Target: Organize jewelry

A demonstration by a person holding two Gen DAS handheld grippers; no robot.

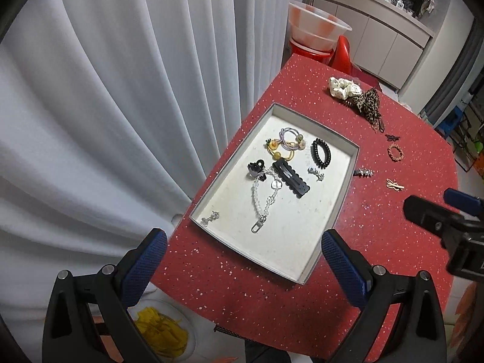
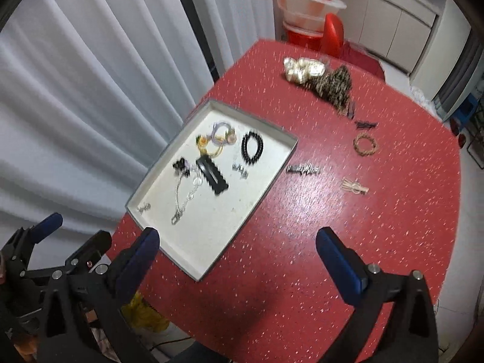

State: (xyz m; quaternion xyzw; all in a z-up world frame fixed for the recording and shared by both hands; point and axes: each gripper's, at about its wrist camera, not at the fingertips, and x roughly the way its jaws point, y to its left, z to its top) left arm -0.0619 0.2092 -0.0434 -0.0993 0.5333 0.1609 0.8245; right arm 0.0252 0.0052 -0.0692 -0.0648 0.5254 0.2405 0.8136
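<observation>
White curtains hang behind a red speckled table [image 1: 378, 236], and a kitchen counter runs along the far wall. On the table sits a shallow white tray [image 1: 341, 205] that already holds hair ties [image 1: 287, 142], a black coil band [image 1: 321, 153], a long black clip [image 1: 291, 180], a bead chain [image 1: 264, 202] and a few small silver pieces. Still loose on the table, to the right of the tray, lie a silver clip [image 2: 303, 169], a pale bow clip [image 2: 355, 187], a brown bracelet [image 2: 366, 144] and, farther back, two scrunchies [image 2: 320, 80].

One risk is that thin, flat clips lying flush on the table slip from the pads or get pushed aside. Another is that a finger lowered into the tray snags the chain and drags its neighbours.

Both tools hover above the near edge of the table and point steeply down. The left gripper [image 1: 243, 255] has its fingers spread wide with nothing between them, over the tray's near end. The right gripper [image 2: 237, 252] is equally wide and empty, over bare table beside the tray.
</observation>
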